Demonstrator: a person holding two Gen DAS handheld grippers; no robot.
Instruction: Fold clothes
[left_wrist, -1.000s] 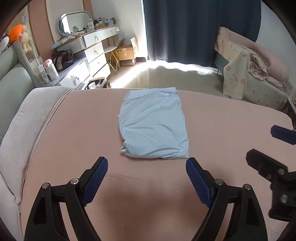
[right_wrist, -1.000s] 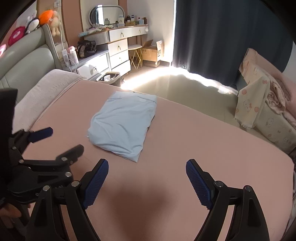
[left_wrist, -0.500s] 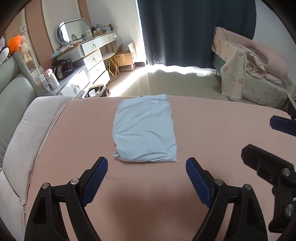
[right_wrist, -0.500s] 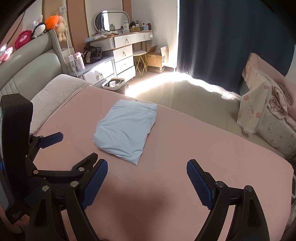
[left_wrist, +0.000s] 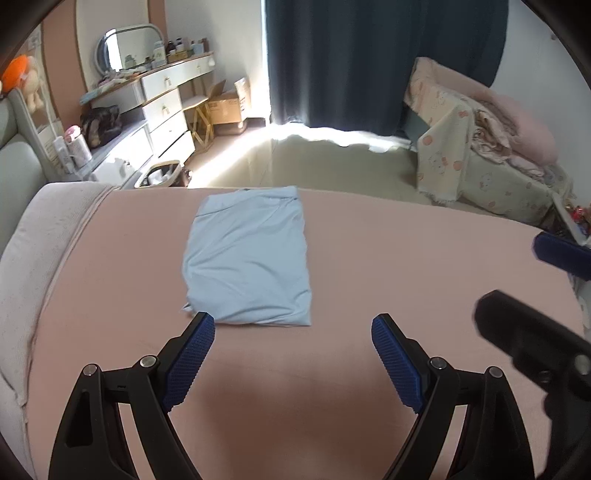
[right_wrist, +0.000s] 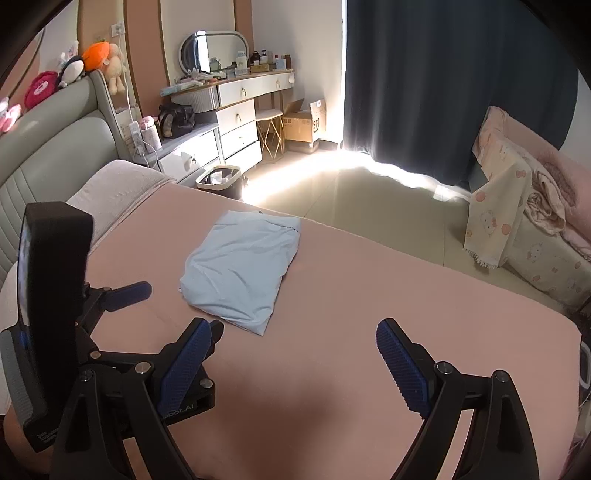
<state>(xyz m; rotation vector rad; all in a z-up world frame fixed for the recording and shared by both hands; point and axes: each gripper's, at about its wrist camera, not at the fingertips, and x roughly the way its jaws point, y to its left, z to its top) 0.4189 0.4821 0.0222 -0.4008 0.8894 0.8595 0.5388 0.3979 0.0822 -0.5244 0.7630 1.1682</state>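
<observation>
A light blue garment (left_wrist: 247, 258) (right_wrist: 240, 266) lies folded into a neat rectangle on the pink bed sheet (left_wrist: 406, 258) (right_wrist: 369, 295), close to the bed's far edge. My left gripper (left_wrist: 293, 321) hovers open just short of the garment's near edge, with nothing between its blue pads. My right gripper (right_wrist: 294, 325) is open too, over bare sheet to the right of the garment's near corner. Each wrist view also catches the other gripper: the right gripper (left_wrist: 513, 273) at the frame's right side, the left gripper (right_wrist: 183, 306) at the left. Neither touches the cloth.
A pale blanket (left_wrist: 37, 240) covers the bed's left end below a grey headboard (right_wrist: 44, 155). Beyond the far edge are a waste bin (right_wrist: 219, 181), a white dresser (right_wrist: 236, 107), a dark curtain (right_wrist: 443, 92) and a seat piled with blankets (right_wrist: 535, 221).
Both grippers have drawn back and risen from the folded garment, which now sits farther off in both views. The garment itself has not moved.
</observation>
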